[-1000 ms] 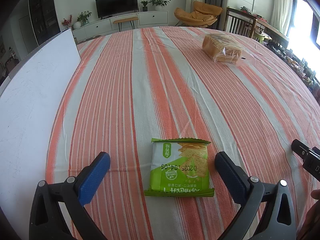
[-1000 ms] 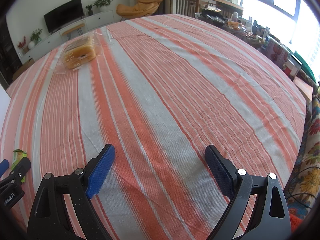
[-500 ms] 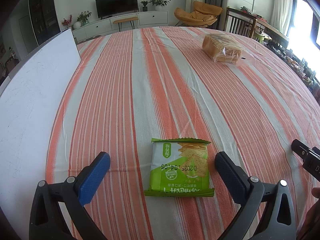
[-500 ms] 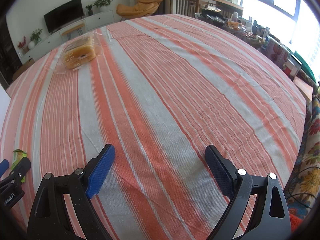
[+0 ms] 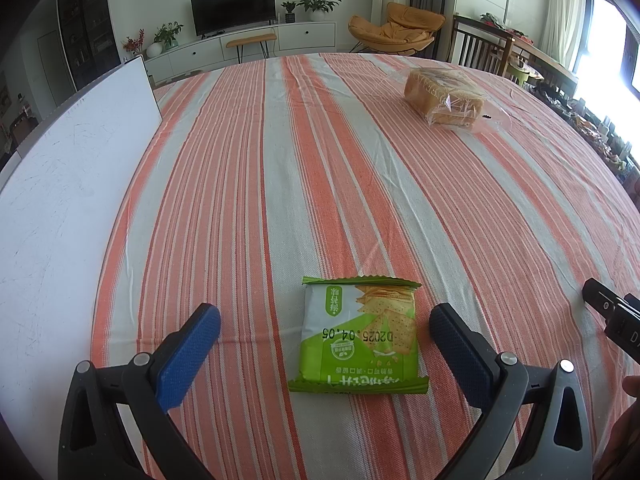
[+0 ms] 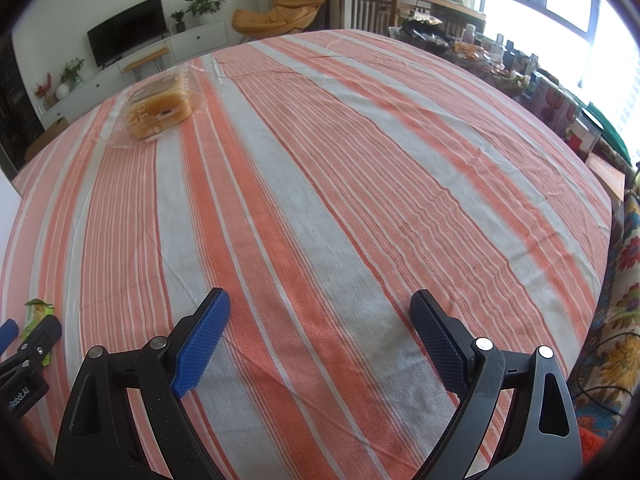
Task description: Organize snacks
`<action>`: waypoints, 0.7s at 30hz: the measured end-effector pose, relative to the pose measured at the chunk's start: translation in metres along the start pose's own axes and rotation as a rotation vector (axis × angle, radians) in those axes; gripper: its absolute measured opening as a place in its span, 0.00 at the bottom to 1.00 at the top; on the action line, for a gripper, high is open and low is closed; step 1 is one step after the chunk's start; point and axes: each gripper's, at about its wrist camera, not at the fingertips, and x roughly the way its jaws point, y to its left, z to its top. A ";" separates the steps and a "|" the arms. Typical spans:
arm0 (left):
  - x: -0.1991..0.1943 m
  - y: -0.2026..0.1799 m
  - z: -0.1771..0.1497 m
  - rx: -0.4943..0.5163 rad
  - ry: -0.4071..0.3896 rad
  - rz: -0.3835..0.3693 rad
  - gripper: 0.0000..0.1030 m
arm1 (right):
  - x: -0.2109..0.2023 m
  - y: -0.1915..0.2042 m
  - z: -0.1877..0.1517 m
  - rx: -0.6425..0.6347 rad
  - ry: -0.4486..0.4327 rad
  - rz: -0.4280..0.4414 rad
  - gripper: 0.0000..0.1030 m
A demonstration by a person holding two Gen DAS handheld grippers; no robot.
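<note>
Snacks sit on an orange-and-grey striped tablecloth (image 5: 248, 184): a green cracker packet (image 5: 360, 336) lies flat close in, between the spread blue pads of the left gripper (image 5: 325, 334), touching neither pad, its printed date reading upside down from the left wrist view. Farther off, toward the far right of the cloth, a loaf of sliced bread in a clear bag (image 5: 444, 98) rests well apart from the packet. A white board (image 5: 60, 208) lies along the left edge of the table. The right gripper (image 6: 320, 336) hovers over bare striped cloth with its fingers wide apart and nothing between them; from its camera the bread appears at the far left (image 6: 160, 110) and the green packet peeks in at the left edge (image 6: 38, 314), just beside the left tool's black frame
</note>
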 end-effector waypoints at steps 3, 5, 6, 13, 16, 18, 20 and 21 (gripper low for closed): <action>0.000 0.000 0.000 0.000 0.000 0.000 1.00 | -0.001 -0.001 0.000 0.005 0.001 0.010 0.91; 0.000 0.000 0.000 0.000 0.000 0.000 1.00 | -0.005 -0.011 0.001 0.052 -0.009 0.054 0.89; 0.000 0.000 0.000 0.000 0.000 0.000 1.00 | -0.009 -0.020 0.002 0.098 -0.022 0.089 0.89; 0.000 0.000 0.000 0.000 0.000 0.000 1.00 | -0.025 -0.021 0.059 0.093 -0.121 0.248 0.89; 0.000 0.000 0.000 0.000 0.000 0.000 1.00 | -0.020 0.015 0.103 -0.009 -0.126 0.342 0.90; 0.000 0.000 0.000 0.000 0.000 0.000 1.00 | -0.008 0.048 0.131 -0.094 -0.098 0.367 0.90; 0.000 0.000 0.000 0.000 0.000 0.000 1.00 | 0.008 0.080 0.153 -0.171 -0.066 0.368 0.90; 0.000 0.000 0.000 0.000 0.000 0.000 1.00 | 0.018 0.096 0.163 -0.207 -0.052 0.362 0.89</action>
